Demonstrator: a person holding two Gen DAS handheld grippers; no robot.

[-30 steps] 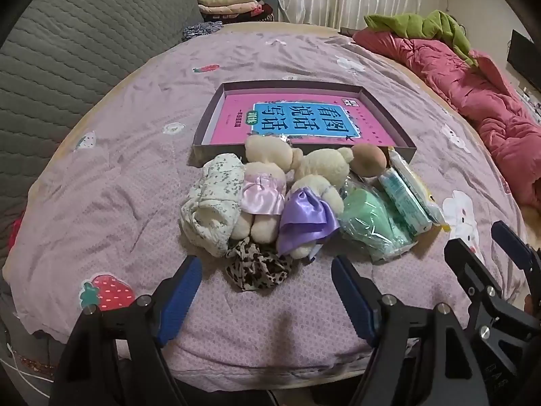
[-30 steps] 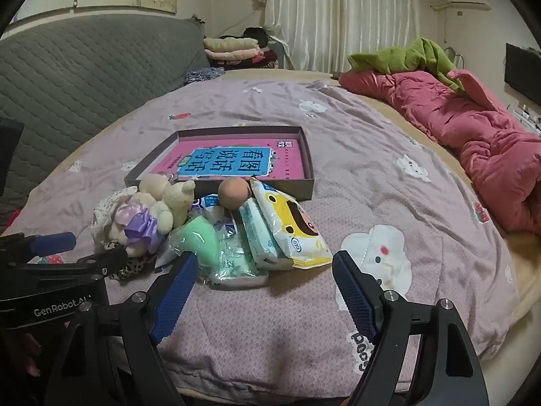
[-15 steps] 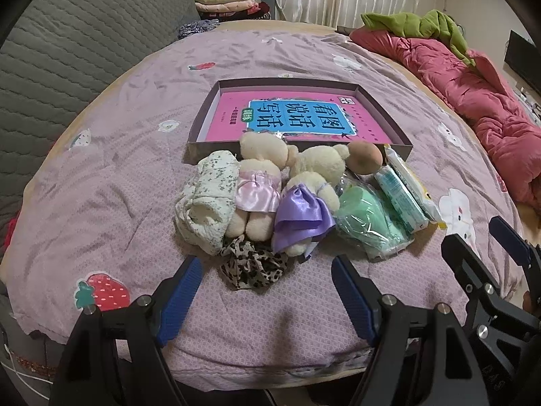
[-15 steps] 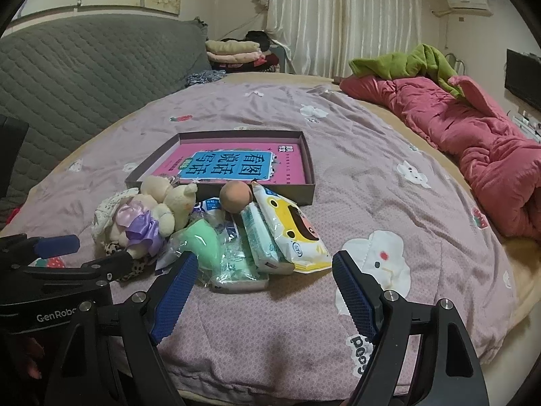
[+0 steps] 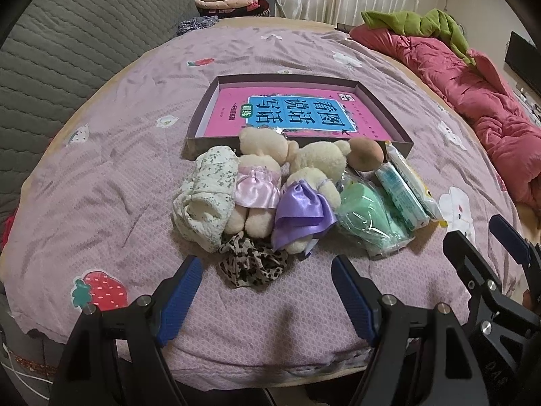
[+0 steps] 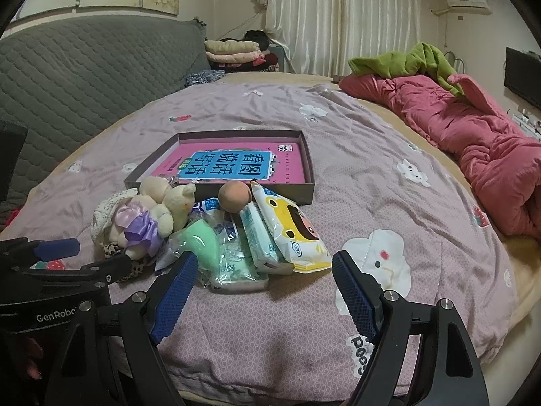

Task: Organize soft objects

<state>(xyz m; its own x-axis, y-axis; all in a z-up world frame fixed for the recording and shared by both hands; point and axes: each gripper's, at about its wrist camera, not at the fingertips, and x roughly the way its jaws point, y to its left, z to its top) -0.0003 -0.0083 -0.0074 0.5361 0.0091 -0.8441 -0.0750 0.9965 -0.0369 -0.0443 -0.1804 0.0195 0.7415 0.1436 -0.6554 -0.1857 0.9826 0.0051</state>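
A row of soft things lies on the purple bedspread in front of a shallow box (image 5: 199,142) holding a pink book (image 5: 297,115). From left: a floral cloth roll (image 5: 206,199), two plush bears in pink (image 5: 258,182) and purple (image 5: 306,203) skirts, a leopard scrunchie (image 5: 252,264), a green sponge in plastic (image 5: 368,216), a brown ball (image 5: 365,154), tissue packs (image 5: 402,196). My left gripper (image 5: 267,291) is open and empty just before the scrunchie. My right gripper (image 6: 263,287) is open and empty before the tissue packs (image 6: 287,226) and the sponge (image 6: 201,240).
A red quilt (image 6: 473,128) with a green garment (image 6: 405,62) lies along the bed's right side. A grey padded headboard (image 6: 84,67) stands at left. Folded clothes (image 6: 236,50) are stacked beyond the bed. The bed's near edge is just below both grippers.
Both grippers have drawn back and risen slightly, so the row of objects sits a little farther off. Jaws stay open; nothing on the bed has moved.
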